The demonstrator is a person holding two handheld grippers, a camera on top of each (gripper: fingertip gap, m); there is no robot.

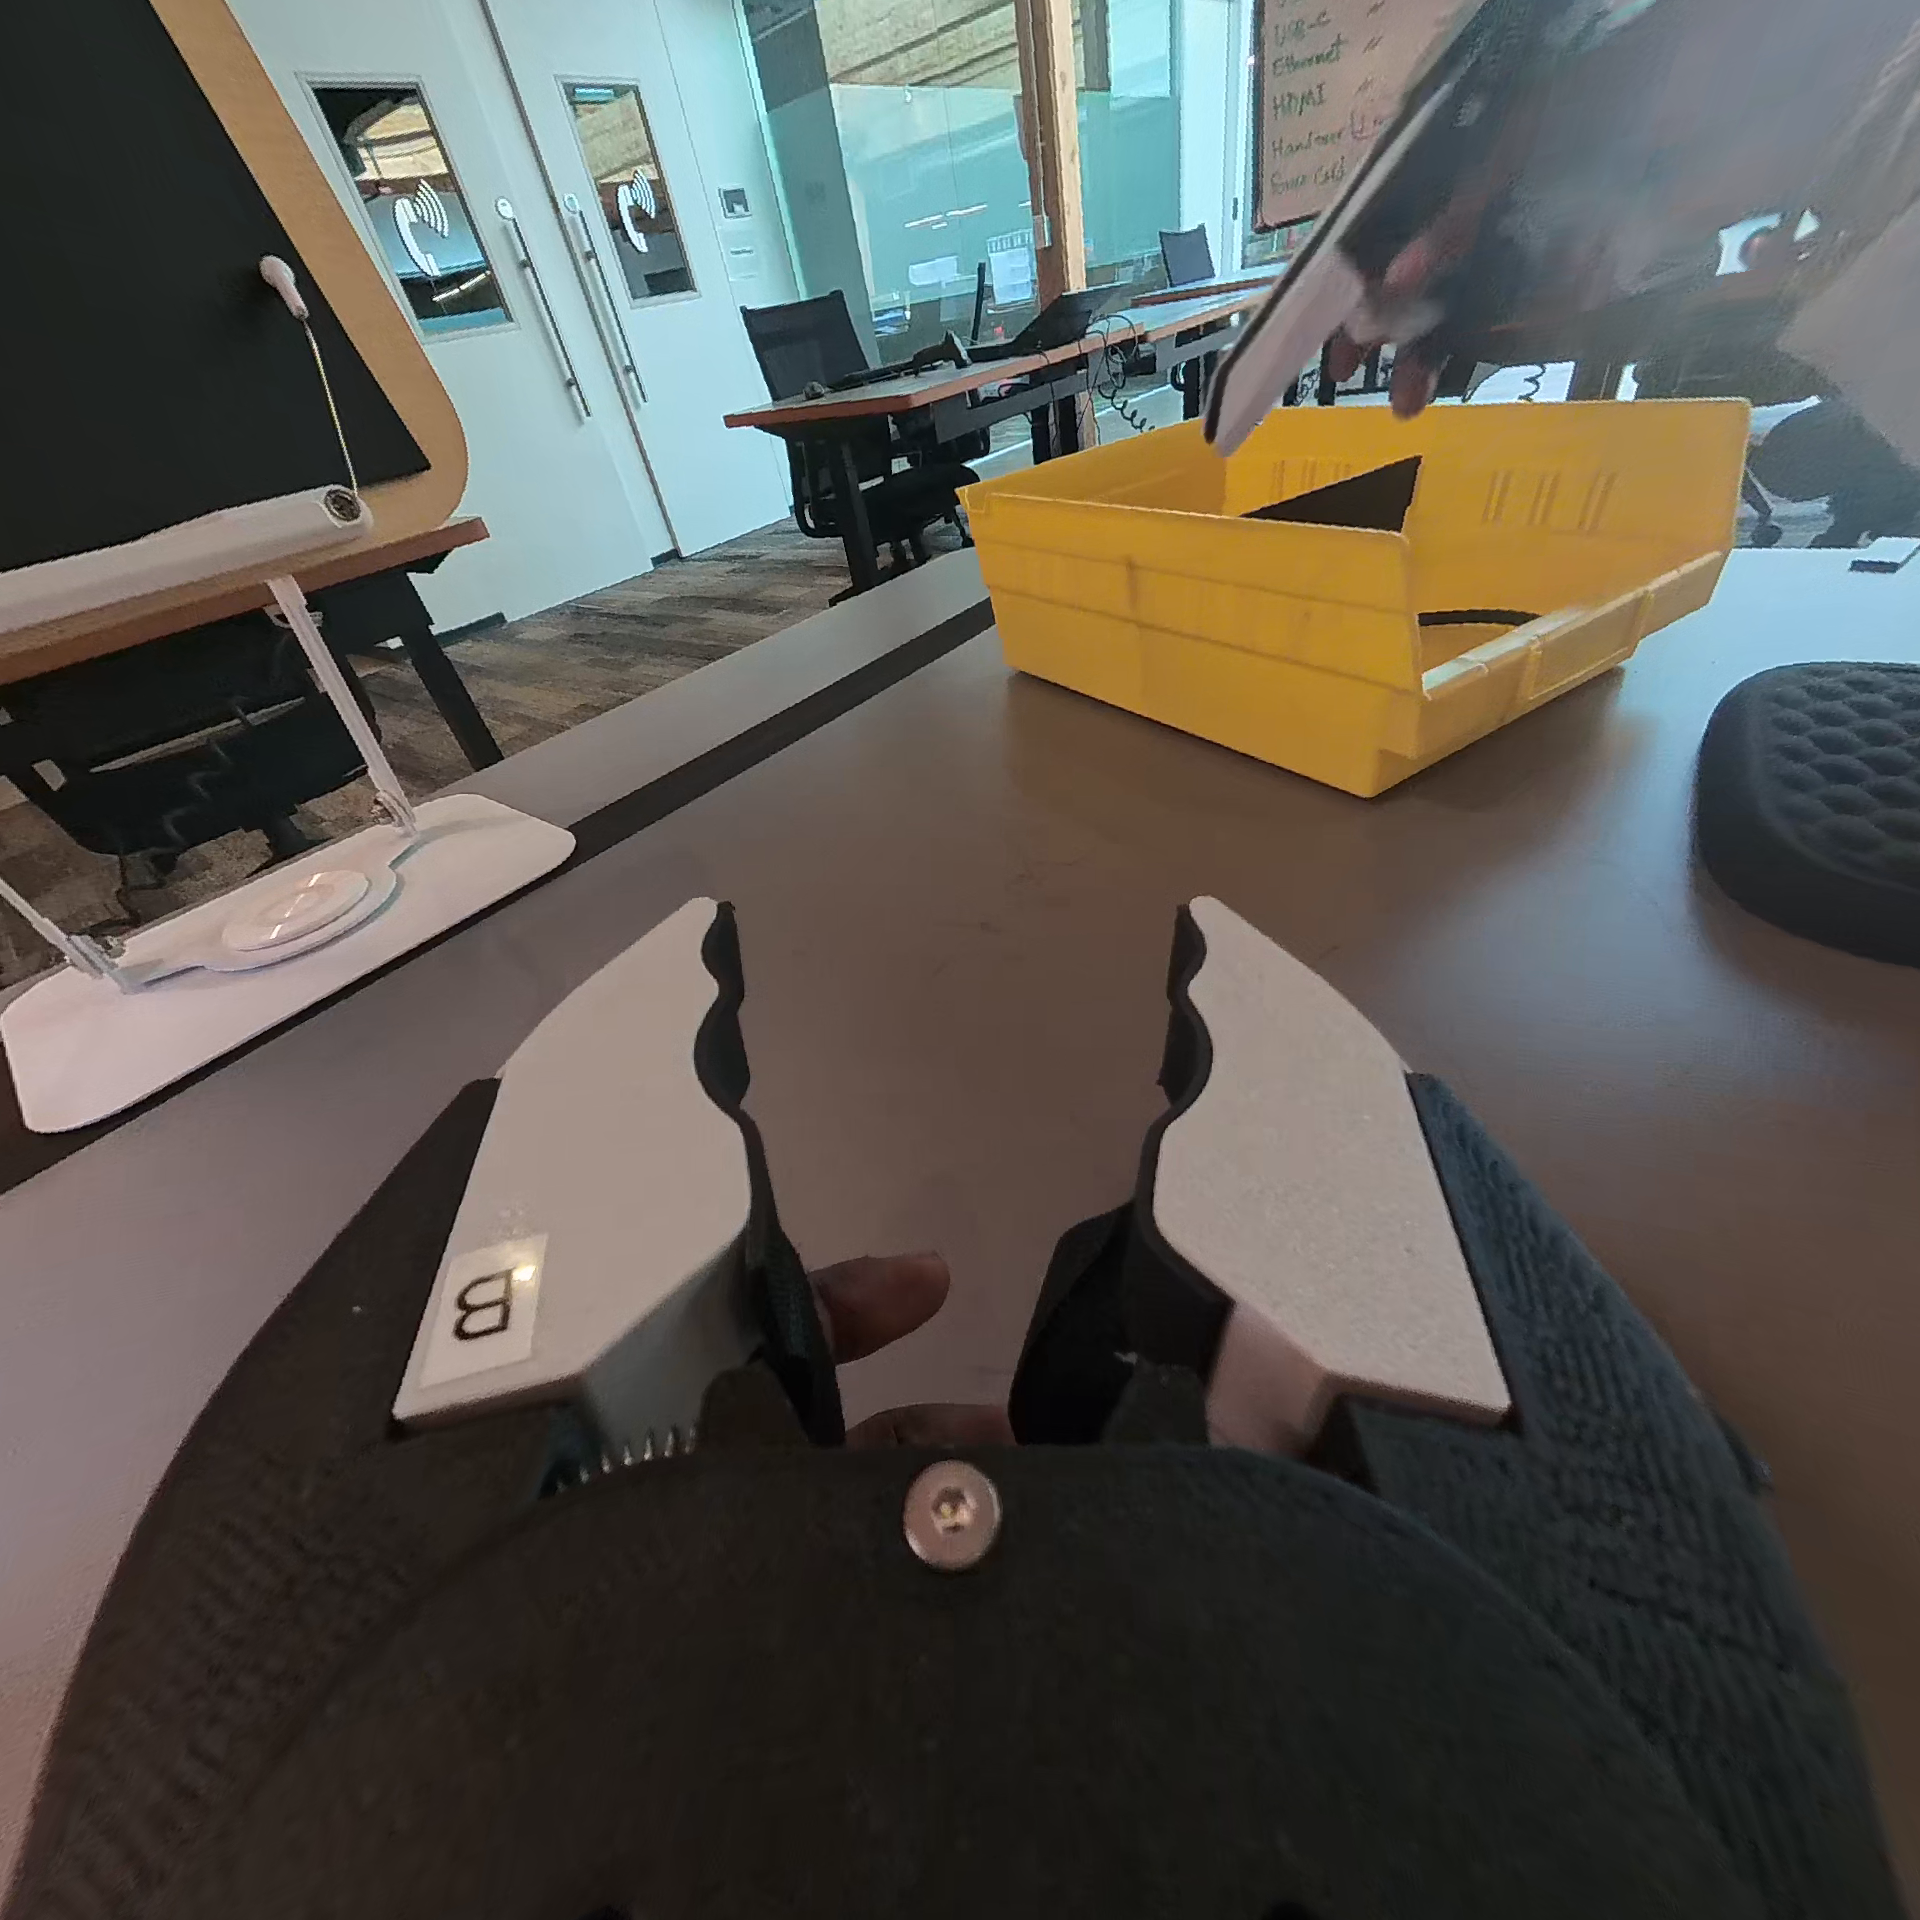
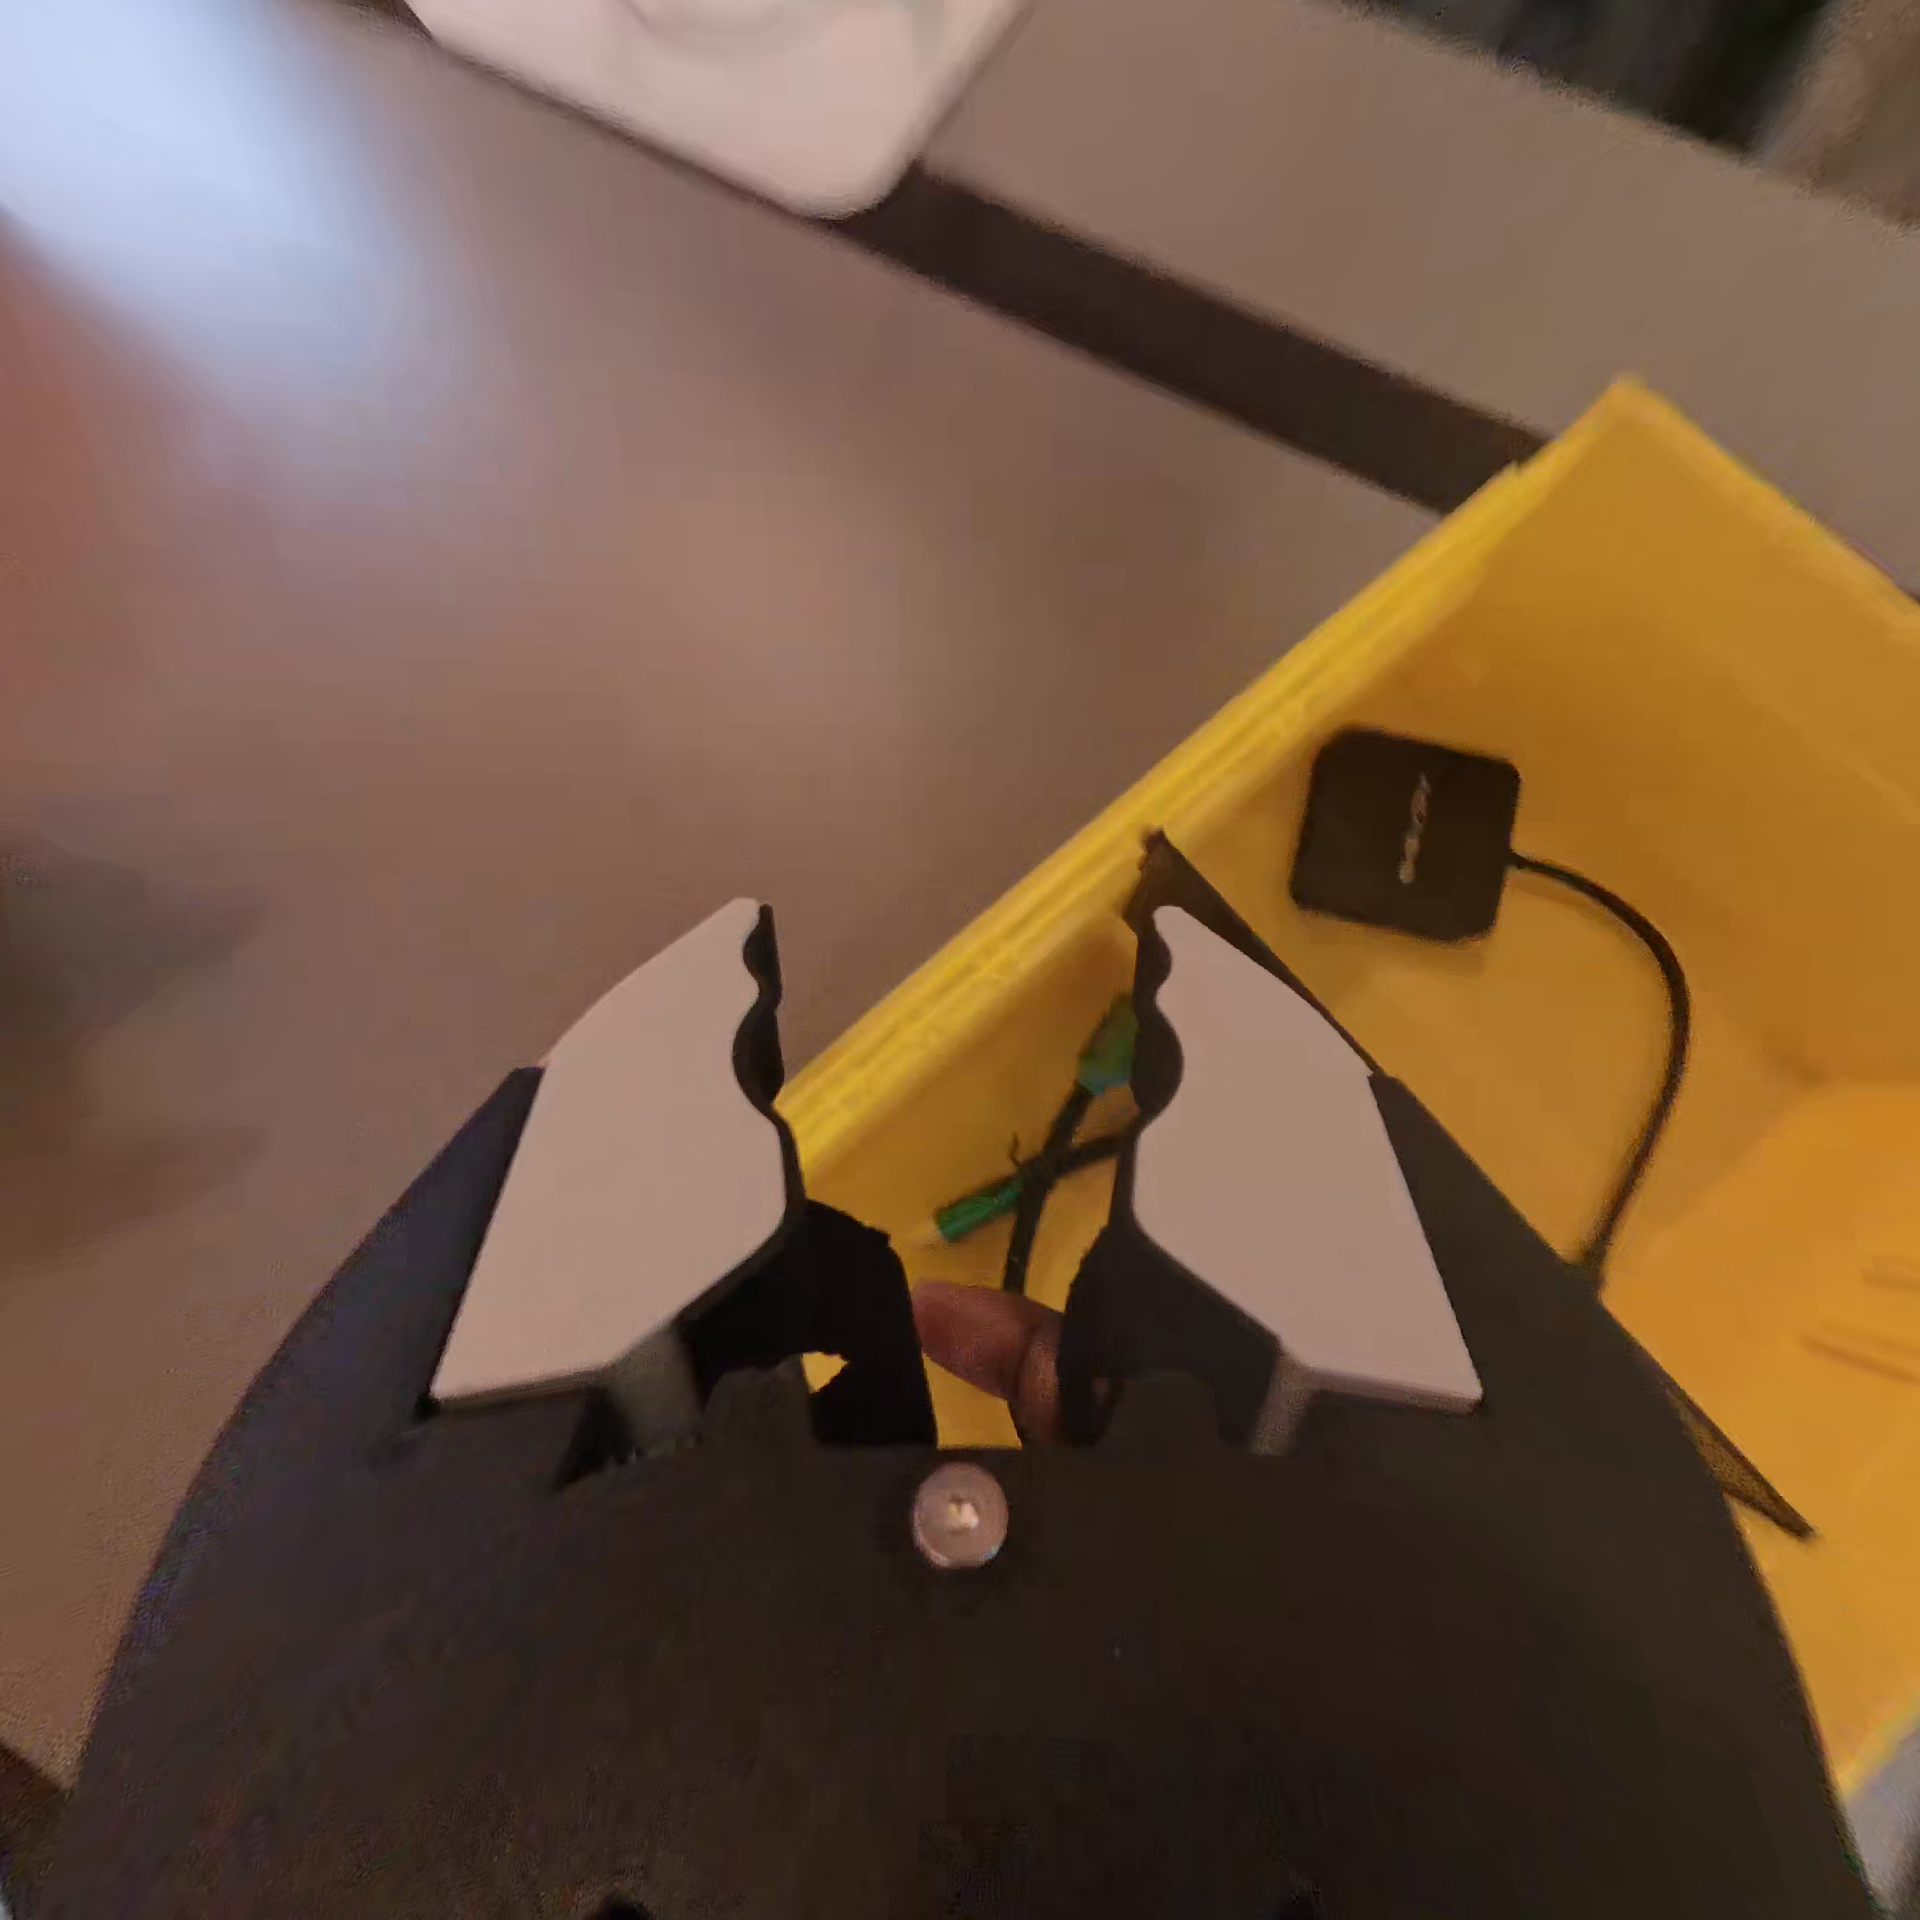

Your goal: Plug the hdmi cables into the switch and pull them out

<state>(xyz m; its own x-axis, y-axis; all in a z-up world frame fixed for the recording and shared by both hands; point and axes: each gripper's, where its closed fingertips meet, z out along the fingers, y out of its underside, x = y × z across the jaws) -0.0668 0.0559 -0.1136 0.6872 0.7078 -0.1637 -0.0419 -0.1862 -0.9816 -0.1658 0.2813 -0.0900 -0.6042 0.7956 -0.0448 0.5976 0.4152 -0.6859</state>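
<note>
A yellow bin (image 1: 1299, 634) stands on the dark table at the far right; it also shows in the right wrist view (image 2: 1621, 644). Inside it lies a small black square switch (image 2: 1403, 831) with a thin black cable (image 2: 1662, 997). Cables with green plugs (image 2: 987, 1210) lie in the near compartment behind a black divider (image 2: 1226, 914). My left gripper (image 1: 956, 925) is open and empty, low over the bare table. My right gripper (image 2: 956, 925) is open and empty, above the bin's near wall; it shows blurred above the bin in the left wrist view (image 1: 1236, 416).
A white lamp base (image 1: 281, 935) stands at the table's left edge. A black textured pad (image 1: 1829, 810) lies at the right. Desks and chairs stand beyond the table. The table (image 1: 935, 790) between my left gripper and the bin is bare.
</note>
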